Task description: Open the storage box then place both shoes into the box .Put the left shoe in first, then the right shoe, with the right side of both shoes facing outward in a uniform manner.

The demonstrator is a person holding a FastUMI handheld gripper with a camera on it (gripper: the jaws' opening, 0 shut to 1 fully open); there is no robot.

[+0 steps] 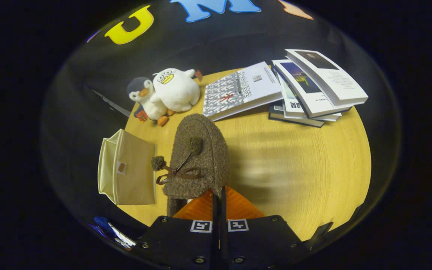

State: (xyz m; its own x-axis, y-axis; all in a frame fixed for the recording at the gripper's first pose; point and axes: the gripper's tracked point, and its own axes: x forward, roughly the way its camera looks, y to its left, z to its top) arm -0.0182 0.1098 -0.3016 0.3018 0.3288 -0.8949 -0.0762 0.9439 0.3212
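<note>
With its two orange fingers pressed almost together, the hand-held gripper pinches the rear rim of a brown fuzzy shoe, whose toe points away beyond the fingertips. A thin brown bow with pompoms lies across the shoe's top. Just beside the shoe, on its left, the beige storage box sits at the edge of the round wooden tabletop. Farther off, two plush penguins stand near the far edge, with a patterned book beside them and a fanned stack of books further right.
</note>
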